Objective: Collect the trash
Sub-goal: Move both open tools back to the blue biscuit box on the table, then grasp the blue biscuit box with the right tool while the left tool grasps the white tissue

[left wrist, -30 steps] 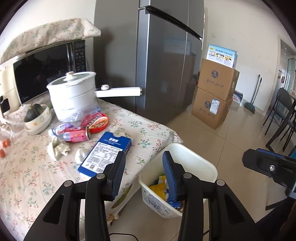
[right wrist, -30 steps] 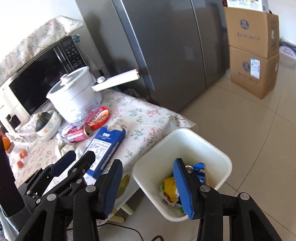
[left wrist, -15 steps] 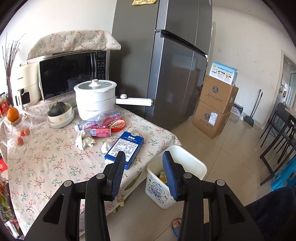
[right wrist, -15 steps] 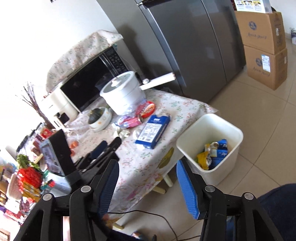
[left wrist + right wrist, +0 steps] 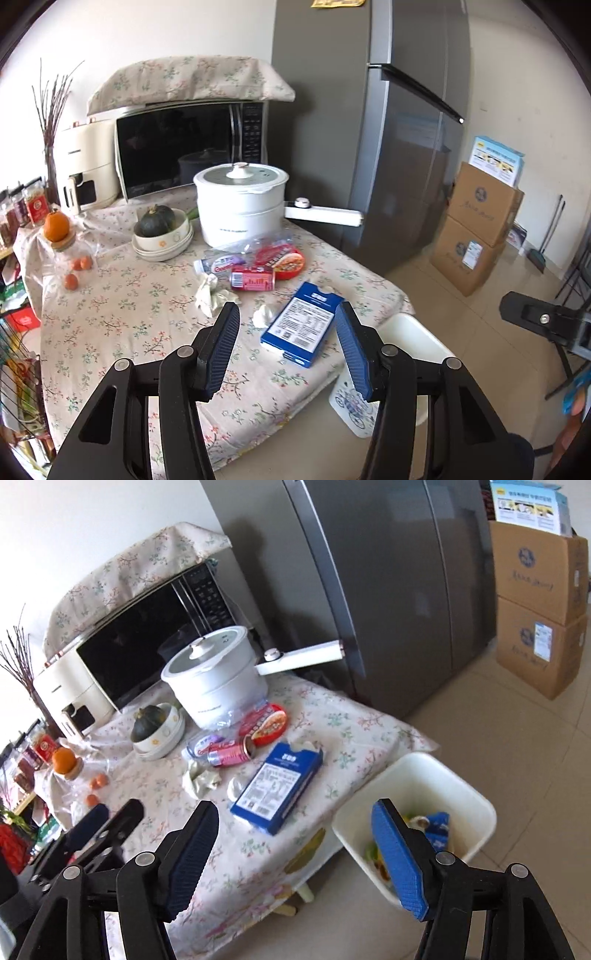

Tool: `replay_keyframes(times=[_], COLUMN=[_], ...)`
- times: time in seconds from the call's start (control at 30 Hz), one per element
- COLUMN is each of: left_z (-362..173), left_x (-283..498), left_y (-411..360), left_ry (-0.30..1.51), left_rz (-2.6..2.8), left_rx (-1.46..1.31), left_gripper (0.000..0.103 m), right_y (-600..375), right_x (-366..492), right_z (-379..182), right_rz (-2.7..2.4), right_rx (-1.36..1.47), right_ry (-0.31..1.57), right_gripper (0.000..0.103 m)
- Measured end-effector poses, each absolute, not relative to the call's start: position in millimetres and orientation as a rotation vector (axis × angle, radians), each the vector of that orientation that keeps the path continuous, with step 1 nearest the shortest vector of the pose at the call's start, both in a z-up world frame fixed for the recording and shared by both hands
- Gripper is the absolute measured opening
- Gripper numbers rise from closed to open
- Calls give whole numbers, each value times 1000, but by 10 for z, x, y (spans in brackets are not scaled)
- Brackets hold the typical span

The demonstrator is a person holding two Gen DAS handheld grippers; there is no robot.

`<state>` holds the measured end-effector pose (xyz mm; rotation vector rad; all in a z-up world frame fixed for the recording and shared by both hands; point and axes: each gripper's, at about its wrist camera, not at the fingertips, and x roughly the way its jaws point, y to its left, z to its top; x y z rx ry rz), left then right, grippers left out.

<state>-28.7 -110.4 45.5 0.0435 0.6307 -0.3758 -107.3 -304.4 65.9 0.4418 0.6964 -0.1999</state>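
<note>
Trash lies on the floral table [image 5: 122, 328]: a blue carton [image 5: 301, 328] [image 5: 277, 786], a pink can [image 5: 252, 280] [image 5: 229, 755], a crushed plastic bottle [image 5: 221, 264], a red noodle bowl [image 5: 282, 258] [image 5: 263, 724] and crumpled tissues [image 5: 210, 295] [image 5: 199, 779]. A white bin [image 5: 417, 808] [image 5: 402, 343] with wrappers inside stands on the floor by the table's right edge. My left gripper [image 5: 286, 347] is open and empty, above the table just short of the carton. My right gripper [image 5: 295, 849] is open and empty, between table edge and bin.
A white pot [image 5: 240, 206] with a long handle, a bowl holding a squash [image 5: 160, 230], a microwave [image 5: 188, 144] and an orange on a jar [image 5: 57, 225] stand at the back. A grey fridge [image 5: 399, 129] and cardboard boxes [image 5: 476, 229] stand to the right.
Both grippers pulled back from over the bin and then moved in toward the table and the carton. Both stayed open and empty.
</note>
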Motion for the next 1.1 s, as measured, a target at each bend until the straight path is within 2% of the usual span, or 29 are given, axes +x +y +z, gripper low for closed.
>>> replay_keyframes(times=[0.3, 0.53, 0.67, 0.9, 1.1], left_z=[-1, -573, -811, -1025, -1235], left_x=[977, 1601, 1761, 1854, 1921], left_y=[-1046, -1070, -1210, -1439, -1631], left_ry=[751, 887, 965, 1013, 1008], left_rz=[-250, -298, -364, -400, -416], left_rx=[-22, -28, -65, -52, 42], left_gripper=[57, 57, 57, 57, 55], right_y=[-3247, -3385, -3552, -3599, -3443], right_x=[455, 1064, 1213, 1317, 1411], right_z=[-192, -944, -1319, -1570, -1590], right_rz=[-154, -133, -49, 10, 25], right_rx=[559, 552, 738, 896, 809], right_ry=[904, 1046, 1115, 1140, 1141], right_gripper=[74, 74, 74, 74, 75])
